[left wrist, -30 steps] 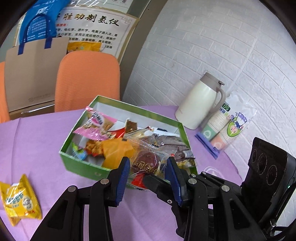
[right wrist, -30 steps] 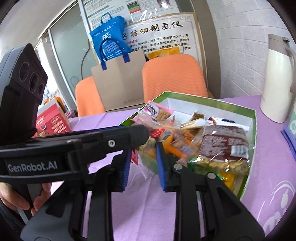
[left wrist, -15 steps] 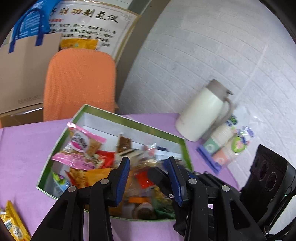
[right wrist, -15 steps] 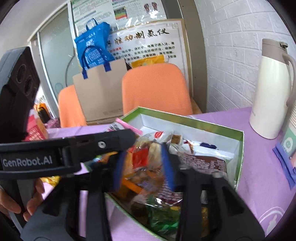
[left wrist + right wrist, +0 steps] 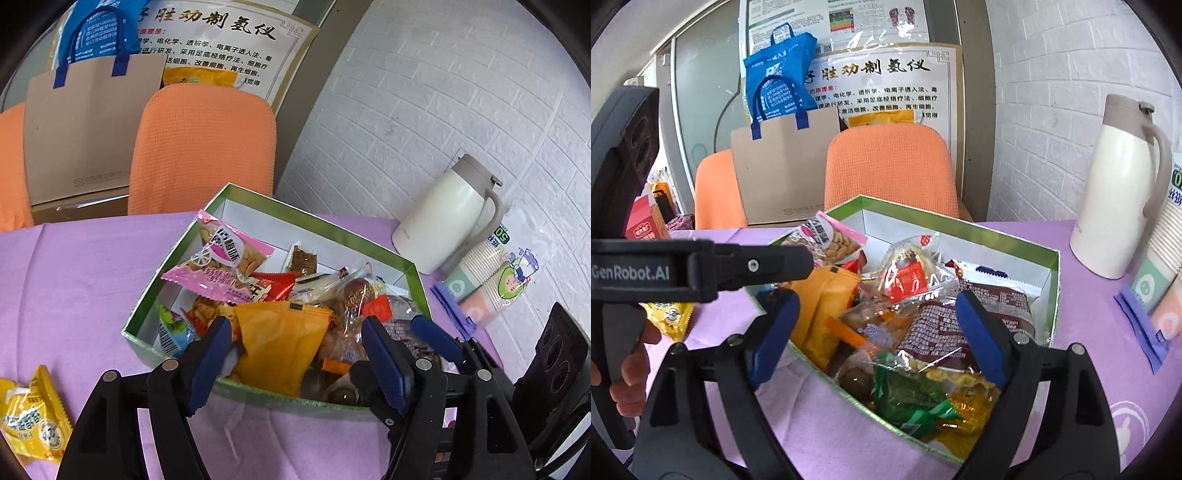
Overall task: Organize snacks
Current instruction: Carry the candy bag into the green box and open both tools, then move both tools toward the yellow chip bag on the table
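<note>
snack packets in the green box (image 5: 173, 258): we judge them light, crinkly, slippery, best pinched at a sealed edge, as on the orange packet (image 5: 280, 343) between our left tongs (image 5: 295, 343), which, like the right tongs (image 5: 875, 328), have just been opening and stand wide, holding nothing.

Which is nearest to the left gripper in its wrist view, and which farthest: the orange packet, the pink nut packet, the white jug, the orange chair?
From the left gripper:
1. Orange packet, between its open fingers, in the green box.
2. Pink nut packet, at the box's far left.
3. White jug, right, against the wall.
4. Orange chair, behind the table.

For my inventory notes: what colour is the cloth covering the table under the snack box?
The tablecloth is plain light purple, clearest in the left wrist view.
</note>
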### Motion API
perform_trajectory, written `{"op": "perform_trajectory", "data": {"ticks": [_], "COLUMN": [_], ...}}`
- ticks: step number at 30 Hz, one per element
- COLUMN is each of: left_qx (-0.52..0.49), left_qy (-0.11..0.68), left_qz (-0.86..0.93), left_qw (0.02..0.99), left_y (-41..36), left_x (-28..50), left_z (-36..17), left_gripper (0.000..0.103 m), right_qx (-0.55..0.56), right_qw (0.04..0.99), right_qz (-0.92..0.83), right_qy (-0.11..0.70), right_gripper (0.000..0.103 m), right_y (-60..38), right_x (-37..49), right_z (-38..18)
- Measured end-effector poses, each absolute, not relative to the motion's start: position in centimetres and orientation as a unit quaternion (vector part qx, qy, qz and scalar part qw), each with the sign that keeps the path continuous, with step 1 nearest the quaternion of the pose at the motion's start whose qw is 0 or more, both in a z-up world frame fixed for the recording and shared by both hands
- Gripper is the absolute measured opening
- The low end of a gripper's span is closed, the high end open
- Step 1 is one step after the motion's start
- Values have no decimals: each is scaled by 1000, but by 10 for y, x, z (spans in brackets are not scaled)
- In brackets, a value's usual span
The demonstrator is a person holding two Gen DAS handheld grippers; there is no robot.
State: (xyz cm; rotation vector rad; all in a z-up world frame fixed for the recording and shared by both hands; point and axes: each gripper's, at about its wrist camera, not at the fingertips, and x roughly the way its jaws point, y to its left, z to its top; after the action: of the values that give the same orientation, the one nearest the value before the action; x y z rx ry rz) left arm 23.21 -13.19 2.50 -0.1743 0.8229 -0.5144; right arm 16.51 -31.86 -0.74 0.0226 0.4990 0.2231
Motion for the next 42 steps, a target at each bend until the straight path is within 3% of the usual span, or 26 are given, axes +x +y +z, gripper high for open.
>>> {"op": "perform_trajectory", "data": {"ticks": [3, 7, 21, 31, 42], "left_qx": [-83, -90, -103, -143, -165], "left_qy": [388, 379, 395, 420, 431], "left_qz": [-245, -231, -123, -29, -47], "left_qw": [885, 892, 905, 896, 886], "left_y": [-122, -104, -3, 77, 93], "left_x": [219, 197, 129, 144, 168], "left_z": [32, 39, 18, -12, -36], "left_gripper": [76, 80, 81, 81, 81], "right_qx": [10, 11, 5, 3, 30], "right_qw": [965, 962, 914, 887, 851], "right_qz": [118, 137, 247, 296, 346], "right_qy": [236, 237, 321, 354, 395], "right_gripper": [97, 97, 98, 98, 97], "right_y": [-313, -301, -234, -187, -141], "right_x": [154, 138, 111, 124, 169], "right_z": [-1, -2, -38, -50, -65]}}
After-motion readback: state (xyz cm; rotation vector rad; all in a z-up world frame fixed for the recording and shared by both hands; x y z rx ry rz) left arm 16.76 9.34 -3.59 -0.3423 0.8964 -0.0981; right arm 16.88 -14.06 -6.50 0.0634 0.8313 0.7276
